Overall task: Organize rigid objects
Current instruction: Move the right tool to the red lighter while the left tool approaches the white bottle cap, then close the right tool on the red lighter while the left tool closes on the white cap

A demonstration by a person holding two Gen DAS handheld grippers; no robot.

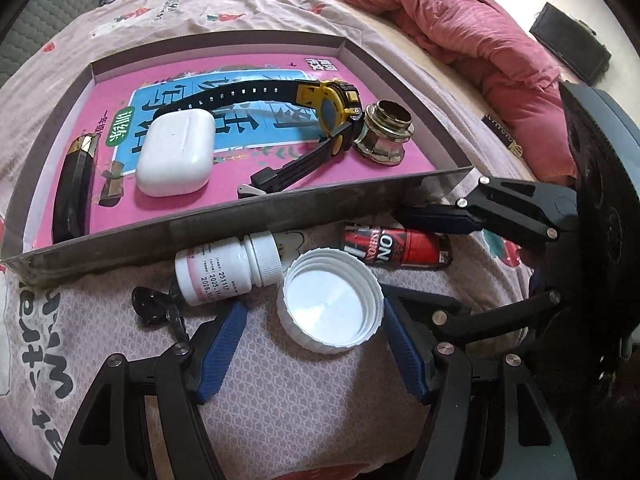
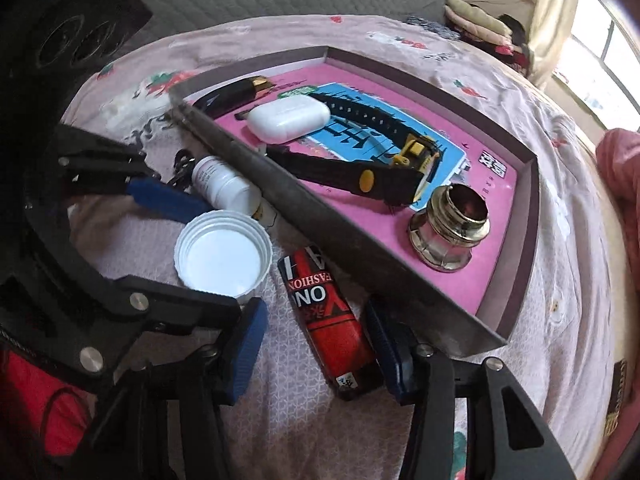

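A white screw cap (image 1: 330, 306) lies open side up on the bedsheet between the pads of my left gripper (image 1: 316, 308). The gripper is open: the right pad is at the cap's rim and the left pad stands apart from it. Beside the cap lies a red lighter (image 2: 330, 320), between the blue pads of my right gripper (image 2: 316, 314). That gripper is open too, with a gap showing on the left side. A white pill bottle (image 1: 224, 268) rests against the wall of the shallow box (image 1: 240, 216).
The pink-bottomed box holds a black-and-yellow watch (image 1: 320, 104), a white earbud case (image 1: 176, 152), a brass fitting (image 1: 386, 132) and a black-and-gold tube (image 1: 76, 188). A small black clip (image 1: 154, 306) lies left of the bottle. A pink quilt (image 1: 460, 28) is bunched at the far right.
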